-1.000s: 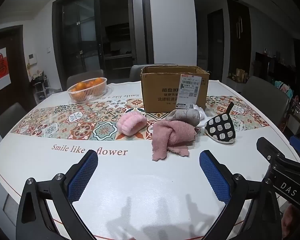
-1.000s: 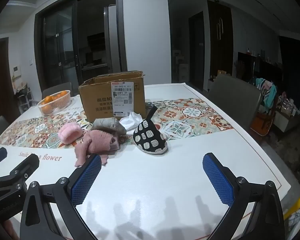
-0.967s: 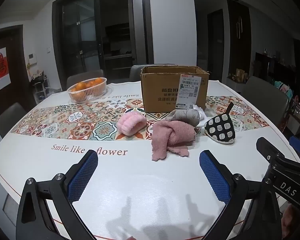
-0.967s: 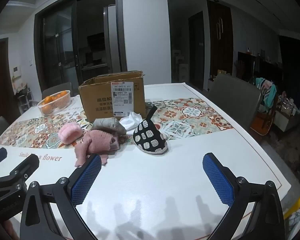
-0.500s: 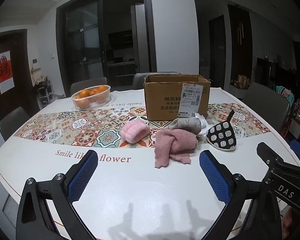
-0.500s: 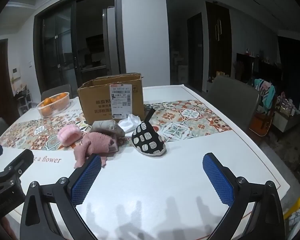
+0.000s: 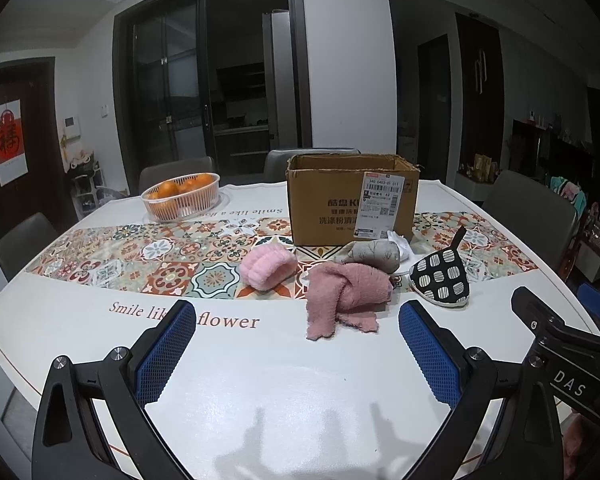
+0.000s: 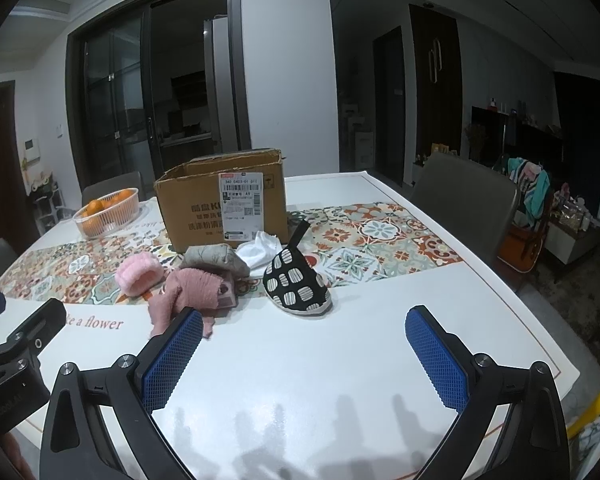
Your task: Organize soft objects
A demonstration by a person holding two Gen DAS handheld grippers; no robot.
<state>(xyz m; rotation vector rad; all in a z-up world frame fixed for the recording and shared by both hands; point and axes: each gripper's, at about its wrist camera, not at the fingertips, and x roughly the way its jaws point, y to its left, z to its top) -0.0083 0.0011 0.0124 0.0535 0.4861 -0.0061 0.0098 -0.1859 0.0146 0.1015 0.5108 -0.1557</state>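
At the left edge of the left wrist view a red paper with a Chinese character (image 7: pixel 10 141) hangs on the wall. Next, upper left, a basket of oranges (image 7: pixel 181 197) sits on the table (image 7: pixel 260 380), whose cloth reads "Smile like a flower" (image 7: pixel 184 316). Centre frame lie a pink fluffy roll (image 7: pixel 267 268) and a pink towel (image 7: pixel 346 296), with a grey bundle (image 7: pixel 374 255) behind touching it. Behind them stands a cardboard box (image 7: pixel 352 198) bearing a barcode label (image 7: pixel 380 210) and Chinese print. Right of centre lies a black-and-white patterned pouch (image 7: pixel 441 280). The left gripper (image 7: pixel 298 354) and right gripper (image 8: pixel 303 356), marked "DAS", hover with jaws spread, holding nothing.
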